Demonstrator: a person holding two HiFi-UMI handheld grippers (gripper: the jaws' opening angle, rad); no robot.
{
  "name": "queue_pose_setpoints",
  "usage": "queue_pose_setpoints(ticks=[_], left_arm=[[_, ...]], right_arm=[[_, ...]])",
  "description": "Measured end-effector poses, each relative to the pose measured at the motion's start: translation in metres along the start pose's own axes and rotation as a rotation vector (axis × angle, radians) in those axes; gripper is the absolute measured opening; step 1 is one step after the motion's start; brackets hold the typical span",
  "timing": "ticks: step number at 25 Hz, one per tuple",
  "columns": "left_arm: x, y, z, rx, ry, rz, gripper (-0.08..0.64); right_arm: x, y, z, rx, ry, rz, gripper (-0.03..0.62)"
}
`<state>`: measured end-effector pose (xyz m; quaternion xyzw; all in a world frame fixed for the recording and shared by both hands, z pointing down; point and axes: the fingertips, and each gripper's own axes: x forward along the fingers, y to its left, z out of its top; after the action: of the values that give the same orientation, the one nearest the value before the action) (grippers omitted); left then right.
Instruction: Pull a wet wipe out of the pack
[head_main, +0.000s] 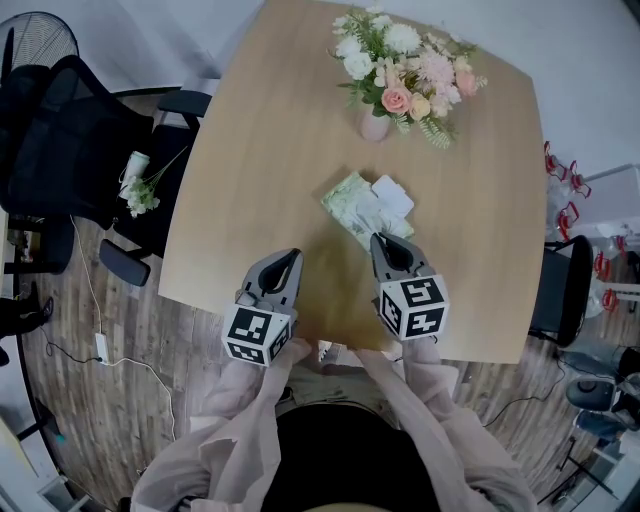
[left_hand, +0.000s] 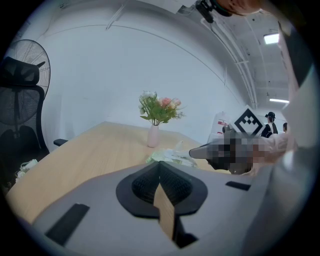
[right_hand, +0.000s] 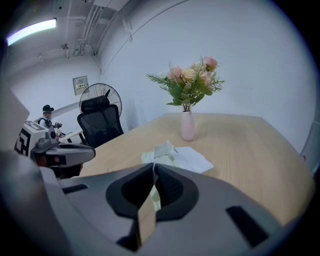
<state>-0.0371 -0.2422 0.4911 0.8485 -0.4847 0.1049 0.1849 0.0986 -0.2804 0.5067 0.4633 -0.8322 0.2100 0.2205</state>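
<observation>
My left gripper (head_main: 291, 257) is closed on nothing near the tabletop's (head_main: 250, 150) near edge. At mid-table a wet wipe (right_hand: 162, 148) sticks up from the pack (head_main: 348, 198). Toward the far edge the vase (head_main: 375, 125) holds flowers (head_main: 400, 60). My right gripper (head_main: 384, 241) is closed, tips at the pack's near side, just beside the wipe.

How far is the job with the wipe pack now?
Perhaps done: a white sheet lies beside the pack, possibly a pulled wipe. In hand: nothing; left claw and right claw are shut and empty, short of the pack. Left: grasp the tuft sticking up.
</observation>
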Motion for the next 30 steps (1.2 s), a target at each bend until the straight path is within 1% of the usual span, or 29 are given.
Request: queue_pose_setpoints(ticks=[19,30], left_arm=[[-0.019,-0.011,-0.003,0.013,-0.011,-0.001,0.009],[-0.025,-0.015,-0.004,0.016,-0.013,-0.004,0.009]], right_arm=[[-0.018,0.009,-0.008,0.002,-0.011,-0.009,0.012],[-0.026,0.021,-0.017,0.015,-0.005,0.016,0.012]])
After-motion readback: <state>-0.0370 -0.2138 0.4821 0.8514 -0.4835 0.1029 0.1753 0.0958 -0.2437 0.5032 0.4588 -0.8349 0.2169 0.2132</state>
